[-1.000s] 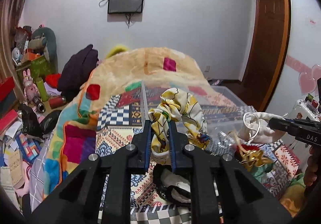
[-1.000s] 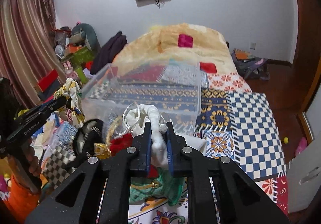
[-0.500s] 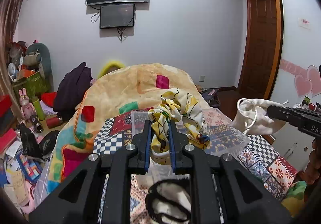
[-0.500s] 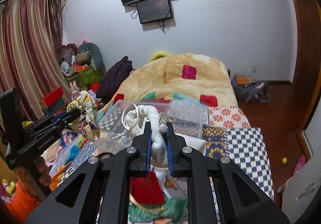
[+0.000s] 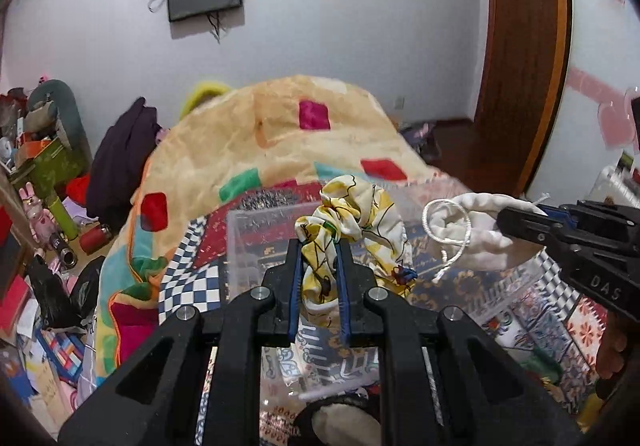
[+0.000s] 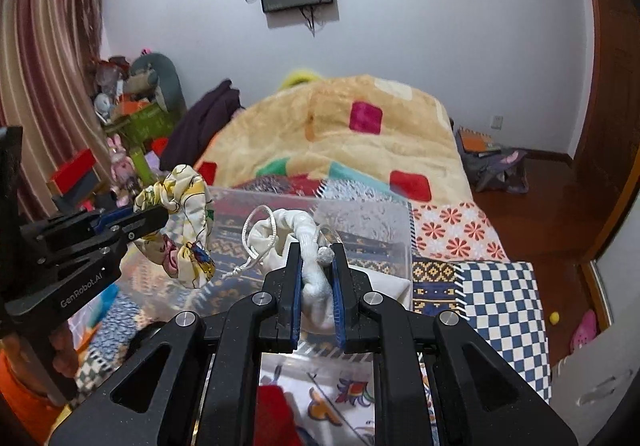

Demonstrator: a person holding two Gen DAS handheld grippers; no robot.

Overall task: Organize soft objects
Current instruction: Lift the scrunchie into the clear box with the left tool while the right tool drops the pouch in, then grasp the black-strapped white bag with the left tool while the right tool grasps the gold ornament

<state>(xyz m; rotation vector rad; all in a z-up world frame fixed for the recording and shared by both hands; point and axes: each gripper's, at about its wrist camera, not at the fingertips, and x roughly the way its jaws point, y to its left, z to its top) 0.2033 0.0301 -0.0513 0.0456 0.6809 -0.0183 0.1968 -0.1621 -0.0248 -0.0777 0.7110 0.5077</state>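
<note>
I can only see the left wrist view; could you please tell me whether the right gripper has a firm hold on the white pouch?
Observer: Yes. In the right wrist view the right gripper is shut on the pouch, with its neck pinched between both blue pads.
Operator: Thank you. Is there anything directly below that gripper?
Observer: A red item shows below it, between the gripper's arms.
Operator: And what lies further to the right?
Observer: A small yellow ball and a pink item lie on the wooden floor.
</note>
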